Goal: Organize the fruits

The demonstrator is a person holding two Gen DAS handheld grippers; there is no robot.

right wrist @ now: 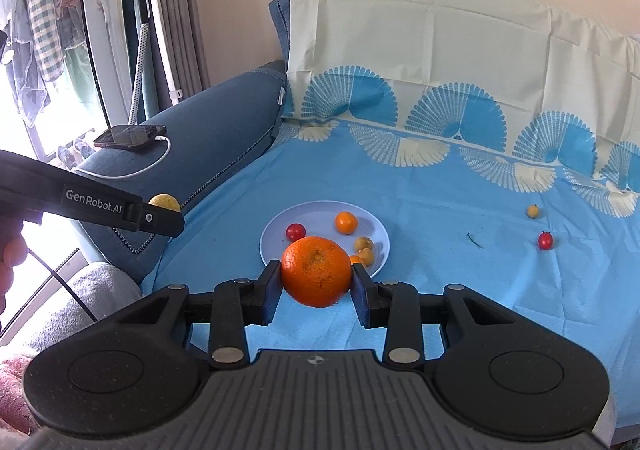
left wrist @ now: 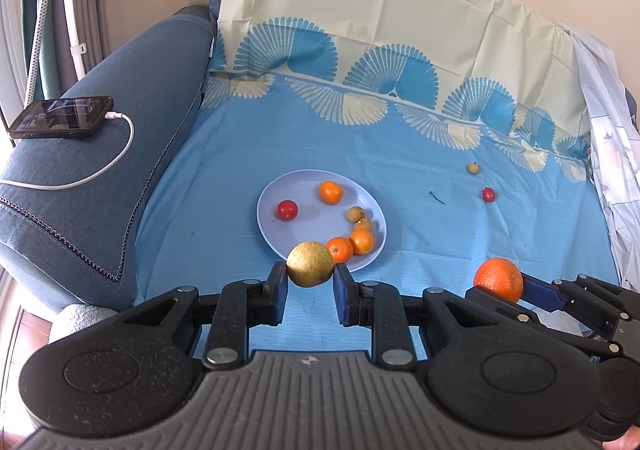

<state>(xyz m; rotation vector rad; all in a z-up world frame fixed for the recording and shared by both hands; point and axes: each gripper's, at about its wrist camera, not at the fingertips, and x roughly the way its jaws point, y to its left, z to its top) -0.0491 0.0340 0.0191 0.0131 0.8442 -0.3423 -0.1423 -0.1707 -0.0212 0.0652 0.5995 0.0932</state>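
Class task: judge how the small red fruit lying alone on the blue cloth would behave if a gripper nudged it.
The small red fruit looks round and glossy, so it would probably roll and may slip between pads. The blue cloth looks soft, which might slow it.

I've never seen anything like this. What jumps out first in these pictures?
Two black hand-held tools, each clamped on a fruit above a blue cloth: the left tool grips a yellowish pear, and the right tool grips a big orange. Just beyond them a pale plate on the cloth holds small oranges and a red tomato. Two more tiny fruits lie loose on the cloth to the right.
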